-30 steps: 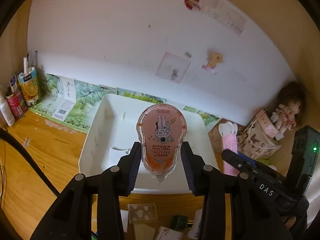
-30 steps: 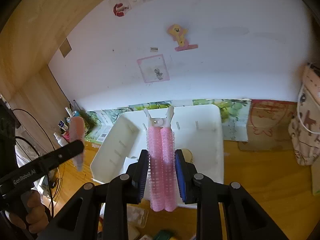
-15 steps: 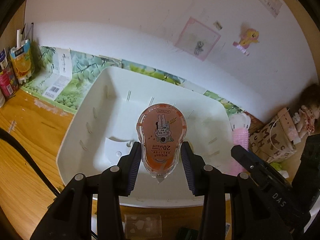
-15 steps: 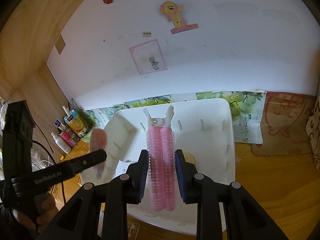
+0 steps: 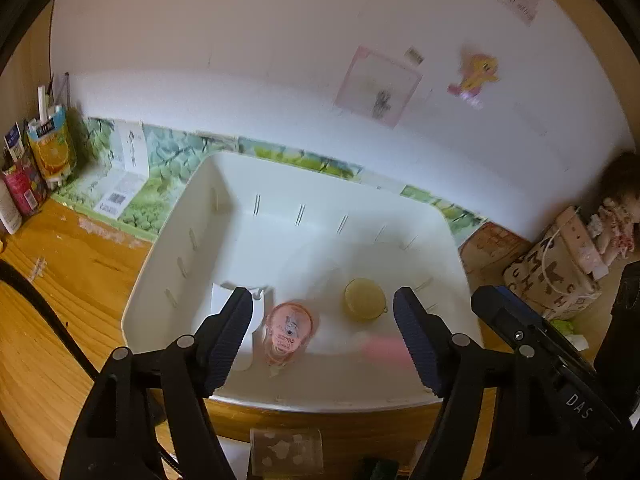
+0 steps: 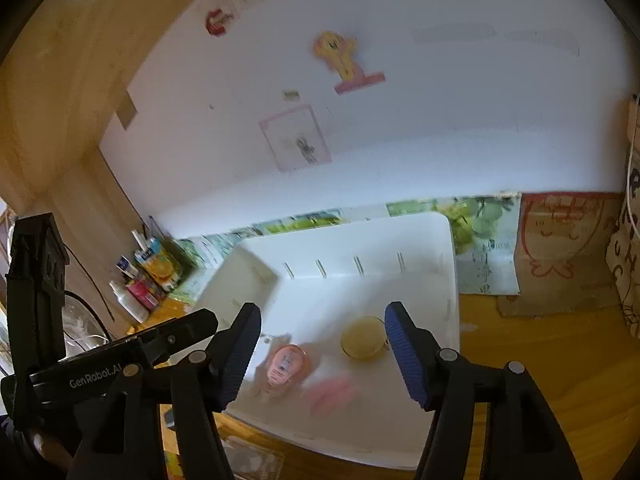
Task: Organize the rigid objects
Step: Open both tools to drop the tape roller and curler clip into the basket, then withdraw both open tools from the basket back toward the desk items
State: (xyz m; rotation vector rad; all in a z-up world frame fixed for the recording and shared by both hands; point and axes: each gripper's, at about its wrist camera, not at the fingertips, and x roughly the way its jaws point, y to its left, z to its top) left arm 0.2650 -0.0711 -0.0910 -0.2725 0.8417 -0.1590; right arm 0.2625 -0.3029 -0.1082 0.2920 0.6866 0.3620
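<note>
Orange teardrop tape dispenser lies in white bin

Both wrist cameras look steeply down, close above the same white bin, from neighbouring sides.

White wall with stickers ahead, wood desk below, wood panel off left, warm light

In my tray on the desk: tape dispenser left, round tin right, hair roller in front; cartons far left by the wall.
</note>
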